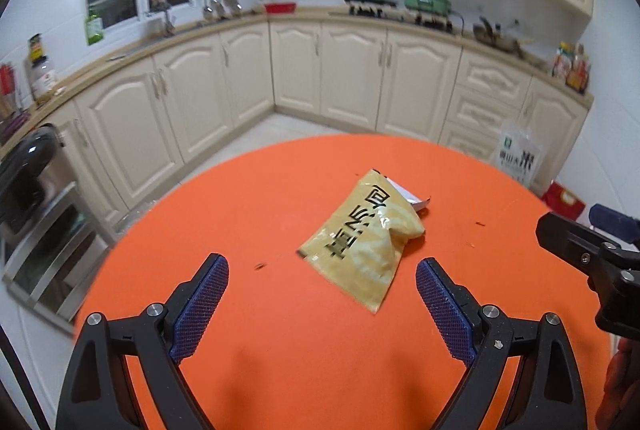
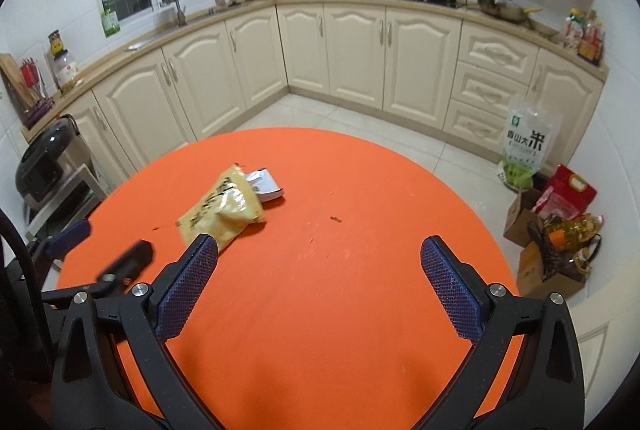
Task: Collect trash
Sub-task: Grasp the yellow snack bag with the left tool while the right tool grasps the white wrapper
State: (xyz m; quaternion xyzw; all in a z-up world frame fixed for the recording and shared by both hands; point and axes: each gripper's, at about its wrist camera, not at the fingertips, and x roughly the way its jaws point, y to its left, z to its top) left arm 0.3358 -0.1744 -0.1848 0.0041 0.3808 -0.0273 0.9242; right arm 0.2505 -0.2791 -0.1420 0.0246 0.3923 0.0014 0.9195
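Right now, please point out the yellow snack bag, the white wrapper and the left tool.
yellow snack bag [image 1: 360, 242], left wrist view, printed middle.
white wrapper [image 2: 267, 186], right wrist view, exposed flat part.
left tool [image 1: 322, 306], left wrist view, midway between fingertips.

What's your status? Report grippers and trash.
Left gripper open, empty. Right gripper open, empty. Yellow wrapper flat on orange table, ahead of left gripper. Path clear.

Left gripper [image 1: 322, 290] and right gripper [image 2: 319, 270] both spread wide, empty.
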